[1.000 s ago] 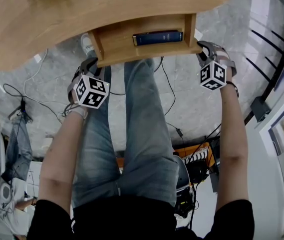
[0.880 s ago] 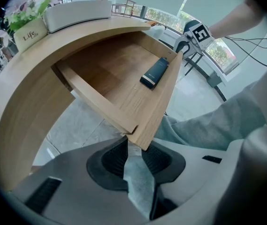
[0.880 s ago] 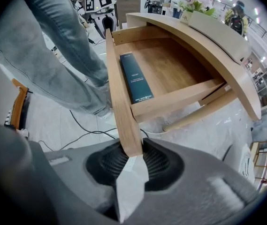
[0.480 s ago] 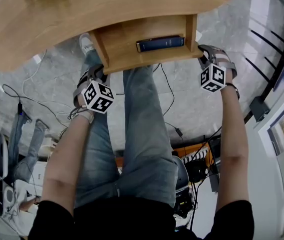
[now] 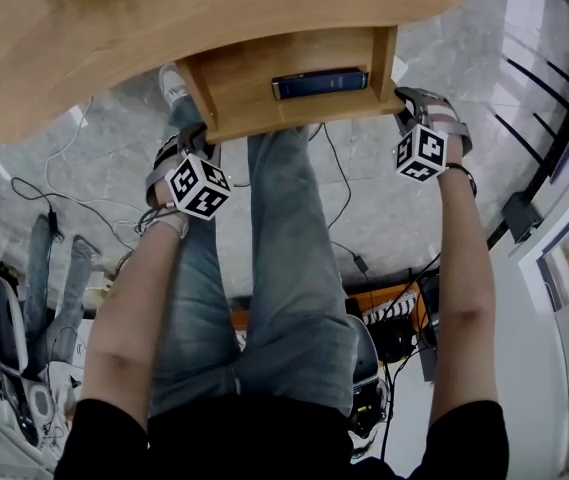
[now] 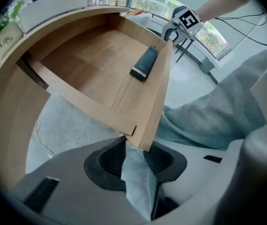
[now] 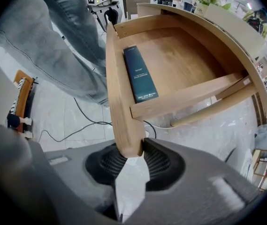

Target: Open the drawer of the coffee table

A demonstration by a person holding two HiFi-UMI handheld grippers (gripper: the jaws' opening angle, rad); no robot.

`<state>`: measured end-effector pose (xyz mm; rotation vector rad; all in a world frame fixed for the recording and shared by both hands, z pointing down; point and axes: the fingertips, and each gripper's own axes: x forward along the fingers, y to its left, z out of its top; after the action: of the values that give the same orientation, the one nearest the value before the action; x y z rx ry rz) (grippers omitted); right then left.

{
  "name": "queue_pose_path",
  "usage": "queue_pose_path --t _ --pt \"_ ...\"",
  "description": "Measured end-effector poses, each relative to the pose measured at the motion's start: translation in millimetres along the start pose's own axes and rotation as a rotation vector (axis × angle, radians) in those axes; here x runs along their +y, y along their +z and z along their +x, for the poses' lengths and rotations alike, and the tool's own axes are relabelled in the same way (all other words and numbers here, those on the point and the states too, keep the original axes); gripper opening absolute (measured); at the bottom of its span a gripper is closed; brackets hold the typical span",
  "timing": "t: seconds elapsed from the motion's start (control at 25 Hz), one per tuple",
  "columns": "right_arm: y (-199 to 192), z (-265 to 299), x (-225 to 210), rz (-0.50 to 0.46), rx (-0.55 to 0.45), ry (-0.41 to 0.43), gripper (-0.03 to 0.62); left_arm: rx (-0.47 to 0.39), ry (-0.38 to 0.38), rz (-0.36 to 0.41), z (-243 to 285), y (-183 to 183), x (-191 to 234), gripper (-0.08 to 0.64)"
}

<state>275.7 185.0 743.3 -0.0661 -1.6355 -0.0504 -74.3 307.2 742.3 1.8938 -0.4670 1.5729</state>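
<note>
**Drawer out, tongs at its front corners**

The drawer [image 5: 249,93] stands pulled out from under the tabletop [image 5: 114,38], upper centre of the head view, with a dark book [image 5: 319,84] inside. The left tongs [image 6: 134,146] are spreading, one front corner of the drawer just at their tips. The right tongs [image 7: 134,153] pinch the other front corner.

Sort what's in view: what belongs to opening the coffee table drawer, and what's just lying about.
Belongs to the job:
drawer, pulled out
coffee table
left gripper, jaws opening, the drawer front's end at their tips
right gripper, clamped on the front's other end

Just lying about:
dark blue box inside the drawer
cables on the floor
</note>
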Motion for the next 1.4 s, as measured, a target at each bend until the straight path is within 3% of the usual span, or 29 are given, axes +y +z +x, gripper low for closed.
queue_pose_path --t 0.36,0.64,0.88,1.0,1.2,1.4 --pt "2 5 -2 0.003 0.014 -0.006 0.101 0.012 0.005 0.041 4 0 5 0.137" --pt "-1 1 5 0.082 0.056 0.012 0.165 0.03 -0.016 0.074 2 -2 3 0.186" --pt "-12 -34 5 0.162 0.109 -0.027 0.167 0.017 -0.068 0.147 -27 -1 2 0.193" --pt "-7 -61 -5 0.244 0.096 -0.063 0.166 -0.013 -0.05 0.161 -51 6 15 0.193" --pt "23 -116 -22 0.388 0.014 -0.129 0.163 -0.121 -0.001 0.08 -101 32 44 0.185" --pt "70 -187 -51 0.523 -0.092 -0.239 0.11 -0.274 0.051 -0.041 -177 66 78 0.106"
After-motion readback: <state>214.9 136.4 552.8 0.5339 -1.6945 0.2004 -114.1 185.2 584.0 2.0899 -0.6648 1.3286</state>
